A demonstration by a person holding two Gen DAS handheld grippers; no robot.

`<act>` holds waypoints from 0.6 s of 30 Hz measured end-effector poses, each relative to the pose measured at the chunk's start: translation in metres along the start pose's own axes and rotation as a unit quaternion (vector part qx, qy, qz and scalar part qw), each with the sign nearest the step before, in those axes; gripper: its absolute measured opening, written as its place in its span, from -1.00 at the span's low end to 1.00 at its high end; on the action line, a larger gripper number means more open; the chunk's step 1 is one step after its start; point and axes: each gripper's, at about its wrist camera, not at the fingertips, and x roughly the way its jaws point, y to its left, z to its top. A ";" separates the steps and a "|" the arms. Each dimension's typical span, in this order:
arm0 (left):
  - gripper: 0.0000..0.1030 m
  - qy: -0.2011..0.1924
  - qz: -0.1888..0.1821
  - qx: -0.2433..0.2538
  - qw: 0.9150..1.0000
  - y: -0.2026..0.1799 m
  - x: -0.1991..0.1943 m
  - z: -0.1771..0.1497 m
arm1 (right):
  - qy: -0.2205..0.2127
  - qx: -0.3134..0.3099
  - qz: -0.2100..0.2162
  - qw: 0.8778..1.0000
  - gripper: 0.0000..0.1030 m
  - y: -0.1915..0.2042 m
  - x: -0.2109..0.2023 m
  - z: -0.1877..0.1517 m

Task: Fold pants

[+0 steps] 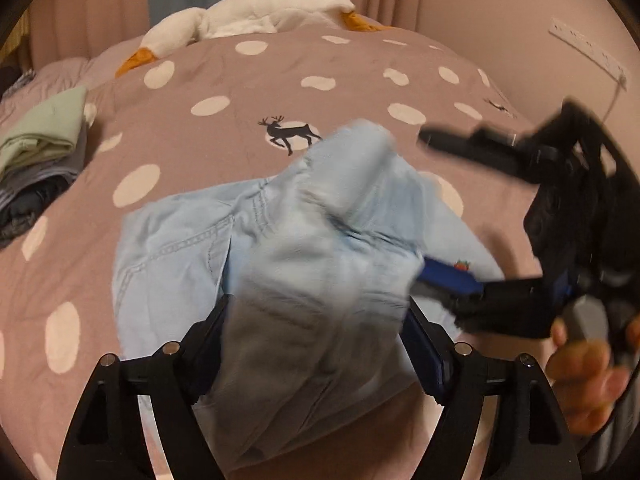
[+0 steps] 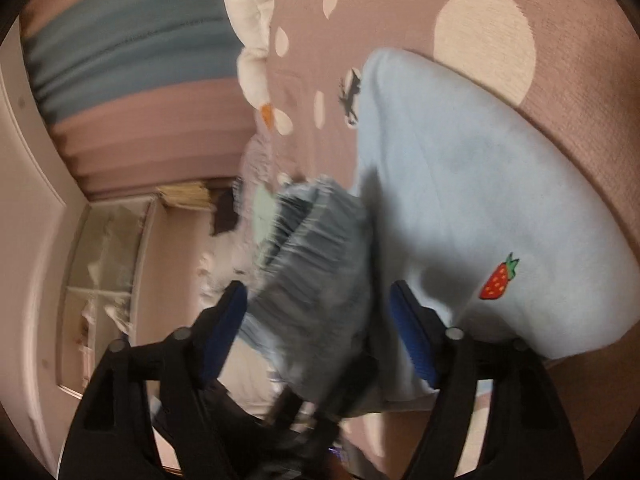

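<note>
- Left wrist view: the light-blue pants (image 1: 320, 248) lie bunched on the dotted bed cover (image 1: 180, 136), blurred cloth between the spread jaws of the left gripper (image 1: 316, 340).
- Right gripper (image 1: 444, 208) is alongside, jaws spread, cloth loose between them.

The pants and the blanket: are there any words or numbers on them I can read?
No words or numbers can be read.
The pants carry only a strawberry picture.
The blanket carries only dots and a deer picture.
</note>
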 end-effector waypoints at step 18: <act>0.60 -0.005 -0.030 -0.205 0.978 0.102 -0.057 -0.064 | 0.031 -0.148 -0.190 0.970 0.19 0.046 0.027 -0.017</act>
